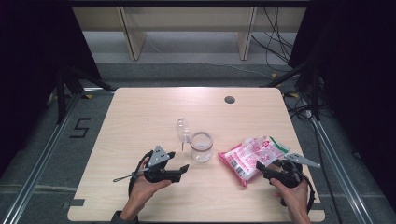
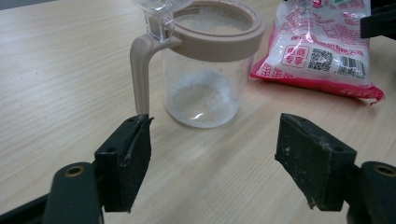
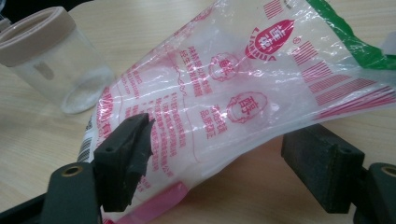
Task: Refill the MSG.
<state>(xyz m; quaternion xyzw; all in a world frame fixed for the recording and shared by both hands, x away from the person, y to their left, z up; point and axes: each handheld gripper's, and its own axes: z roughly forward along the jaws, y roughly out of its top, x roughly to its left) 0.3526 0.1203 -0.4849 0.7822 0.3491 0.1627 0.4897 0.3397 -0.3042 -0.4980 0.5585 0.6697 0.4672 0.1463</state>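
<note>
So the wooden table (image 1: 140, 116) is taking up most of the scene; the pink-and-clear plastic bag (image 1: 251, 155) is lying right of centre, and the clear jar (image 1: 201, 147) with its beige rim is sitting just left of it, lid flipped up, white powder at the bottom; the left gripper (image 2: 215, 154) is pointing at the jar with its jaws spread wide, gripping nothing; the right gripper (image 3: 224, 163) is gaping open too, its jaws sitting either side of the bag's near edge, not pinching it yet.

Even overhead light, dark surroundings, soft low-resolution blur, faint shadows
</note>
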